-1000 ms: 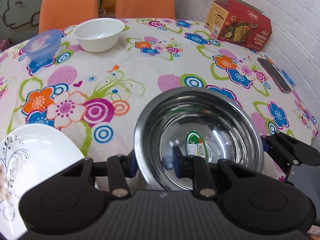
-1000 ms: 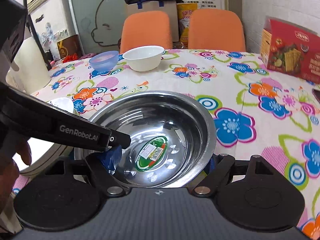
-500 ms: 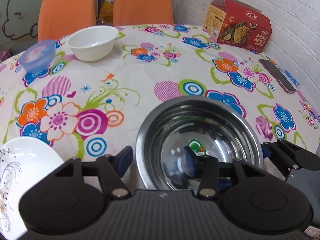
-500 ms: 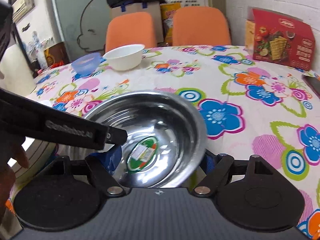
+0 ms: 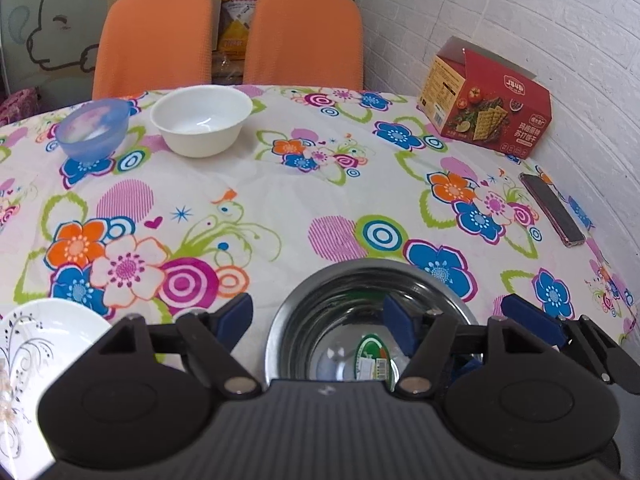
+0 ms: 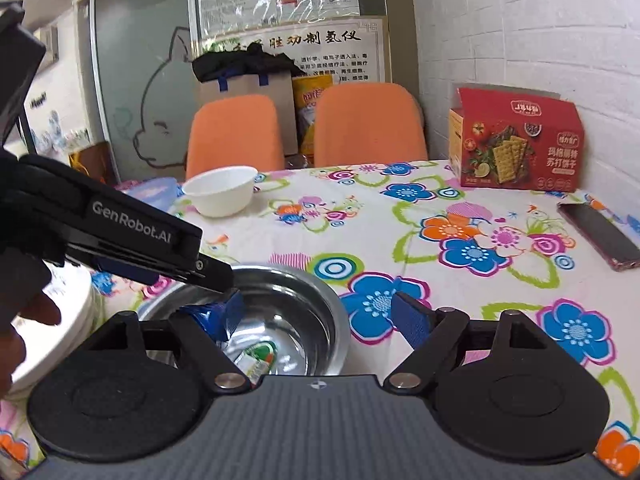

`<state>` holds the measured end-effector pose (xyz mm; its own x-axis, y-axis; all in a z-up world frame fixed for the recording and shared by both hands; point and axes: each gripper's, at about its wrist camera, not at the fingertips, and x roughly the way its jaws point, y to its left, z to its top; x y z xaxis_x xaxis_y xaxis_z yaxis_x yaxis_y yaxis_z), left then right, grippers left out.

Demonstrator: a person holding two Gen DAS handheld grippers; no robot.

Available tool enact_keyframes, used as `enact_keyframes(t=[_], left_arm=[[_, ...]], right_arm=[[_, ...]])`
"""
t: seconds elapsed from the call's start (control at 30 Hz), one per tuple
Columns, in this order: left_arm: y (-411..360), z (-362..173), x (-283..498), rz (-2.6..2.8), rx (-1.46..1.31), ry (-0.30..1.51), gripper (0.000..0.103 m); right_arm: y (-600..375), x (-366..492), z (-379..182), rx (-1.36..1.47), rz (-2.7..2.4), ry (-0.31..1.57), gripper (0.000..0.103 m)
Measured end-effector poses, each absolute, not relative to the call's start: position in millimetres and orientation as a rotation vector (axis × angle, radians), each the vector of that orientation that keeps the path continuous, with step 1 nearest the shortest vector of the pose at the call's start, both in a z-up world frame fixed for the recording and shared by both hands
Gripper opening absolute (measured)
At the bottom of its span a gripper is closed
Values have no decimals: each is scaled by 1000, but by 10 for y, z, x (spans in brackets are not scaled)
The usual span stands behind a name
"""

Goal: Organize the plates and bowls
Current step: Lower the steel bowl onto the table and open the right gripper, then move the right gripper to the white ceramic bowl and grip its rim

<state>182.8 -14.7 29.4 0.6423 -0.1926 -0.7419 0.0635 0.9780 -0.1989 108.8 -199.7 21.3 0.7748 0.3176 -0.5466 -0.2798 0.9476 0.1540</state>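
Left wrist view showed the left gripper (image 5: pixel 318 316) with its jaws spread wide, one blue pad outside the near-left rim of the steel bowl (image 5: pixel 372 320) and the other hanging over the bowl's inside; a second earlier the same jaws had been pinched on that rim. In the right wrist view the right gripper (image 6: pixel 316 314) had likewise let go, its jaws wide apart with one pad over the bowl's basin and the other clear of the right rim. The steel bowl sat on the floral tablecloth (image 5: pixel 280 200) at the near edge, just right of the white patterned plate (image 5: pixel 44 344). The release suggested the bowl had been set down in its new spot, leaving the two far bowls still to gather.

Counted on the table: three bowls, namely the steel one, a white bowl (image 5: pixel 202 120) and a blue bowl (image 5: pixel 93 128) side by side at the far left; one plate in plain sight; one red cracker box (image 5: pixel 486 114) at the far right; one phone (image 5: pixel 552 210) near the right edge. Two orange chairs (image 5: pixel 228 36) stood beyond.
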Motion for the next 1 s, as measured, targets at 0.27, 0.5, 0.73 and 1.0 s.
enact_keyframes(t=[0.27,0.5,0.73,1.0], left_arm=[[-185,306,1874,-74,-143,856,79],[-126,384,1781,-95,-137,837,79],[429,463,1751,-52,-171,821,79],[1119,688,2508,-26,-279,801,79]], right_arm=[[-2234,1178,141,171,356,624,68],[-2411,1171,201,214,322,628,68],[-2255,1480,309,217,436,742,68],[-1649,2553,622,-27,479,759,68]])
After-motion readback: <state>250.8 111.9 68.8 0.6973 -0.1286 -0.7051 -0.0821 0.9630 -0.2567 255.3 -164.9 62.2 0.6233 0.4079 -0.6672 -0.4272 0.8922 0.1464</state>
